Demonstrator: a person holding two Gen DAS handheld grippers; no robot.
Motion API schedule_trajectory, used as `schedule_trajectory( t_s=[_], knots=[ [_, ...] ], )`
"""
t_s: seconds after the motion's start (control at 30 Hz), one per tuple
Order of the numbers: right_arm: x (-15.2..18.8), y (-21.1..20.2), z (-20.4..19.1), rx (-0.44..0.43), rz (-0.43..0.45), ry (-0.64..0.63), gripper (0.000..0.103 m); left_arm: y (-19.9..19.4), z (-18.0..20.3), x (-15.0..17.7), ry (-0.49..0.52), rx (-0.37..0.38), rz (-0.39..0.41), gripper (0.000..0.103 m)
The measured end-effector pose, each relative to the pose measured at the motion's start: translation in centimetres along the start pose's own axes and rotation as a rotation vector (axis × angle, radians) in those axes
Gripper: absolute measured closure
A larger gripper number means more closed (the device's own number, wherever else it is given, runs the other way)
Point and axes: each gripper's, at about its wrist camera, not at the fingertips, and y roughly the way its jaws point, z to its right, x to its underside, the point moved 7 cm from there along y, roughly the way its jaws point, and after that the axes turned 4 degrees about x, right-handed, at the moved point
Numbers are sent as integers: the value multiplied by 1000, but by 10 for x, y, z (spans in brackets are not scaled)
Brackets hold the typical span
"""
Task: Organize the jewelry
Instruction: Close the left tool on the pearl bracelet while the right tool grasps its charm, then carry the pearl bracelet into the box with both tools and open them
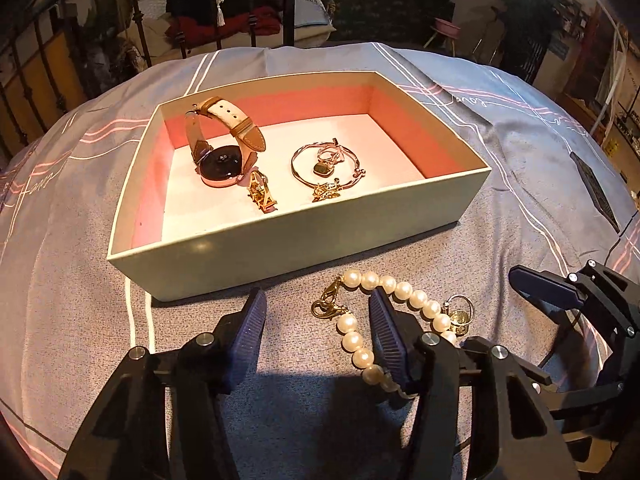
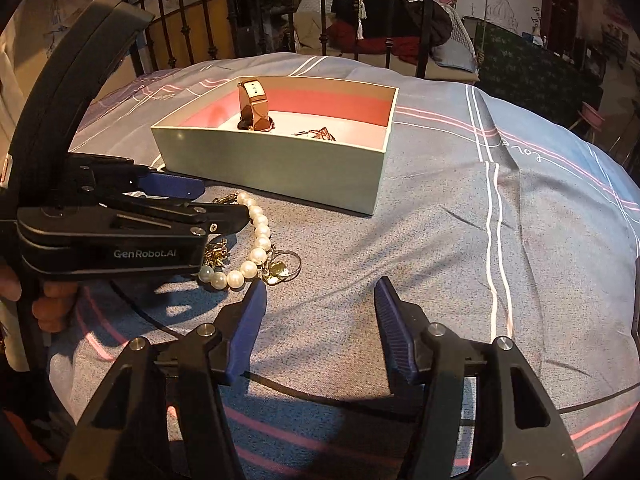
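A pearl bracelet (image 1: 404,292) with a gold clasp lies on the grey bedspread just in front of the open box (image 1: 304,240). My left gripper (image 1: 318,320) is open low over it, its right finger (image 1: 386,332) standing inside the pearl loop. In the box lie a watch (image 1: 224,148) with a tan strap, a gold charm (image 1: 262,194) and a rose-gold bangle (image 1: 326,168) with charms. My right gripper (image 2: 320,312) is open and empty over bare bedspread, right of the pearl bracelet (image 2: 256,240). The left gripper (image 2: 224,208) shows from the side there.
A ring with a gold charm (image 1: 460,312) lies against the pearls. A dark flat object (image 1: 596,192) lies on the bedspread at far right. An iron bed rail (image 2: 200,40) and a wicker chair with clothes (image 2: 384,36) stand behind the bed.
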Motion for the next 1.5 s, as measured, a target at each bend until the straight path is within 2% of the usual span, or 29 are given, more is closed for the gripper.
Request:
schedule_trajectory(
  t_s=[0.03,0.07,0.1,0.13,0.23,0.3,0.43,0.77,1.1,1.3,1.5],
  knots=[
    [-1,1,-1,0,-1,-5,46,-1,1,-1,-7,9,8,70],
    [-3,2,-3,-1,-2,-11,46,-2,0,-2,-14,14,14,76],
    [-4,3,-4,-2,-3,-18,46,-3,0,-2,-20,30,18,92],
    [-5,4,-6,-3,-5,-27,46,-4,1,-2,-36,80,14,95],
    [-10,8,-12,-16,-12,-46,53,-8,-2,-3,-83,130,21,95],
    [-13,10,-17,-29,-15,-53,67,-11,-5,-2,-95,128,30,95],
    [-16,10,-21,-36,-11,-51,83,-24,-10,-3,-141,173,50,95],
    [-21,-1,-16,-42,30,-17,83,-50,8,-16,-113,229,97,95],
    [-38,-15,-16,-66,82,-5,83,-79,20,-42,-67,235,169,95],
    [-73,-24,-17,-90,142,-2,83,-99,17,-68,-56,219,231,95],
    [-115,-19,-10,-95,173,16,83,-105,6,-104,-48,150,286,95]
  ],
)
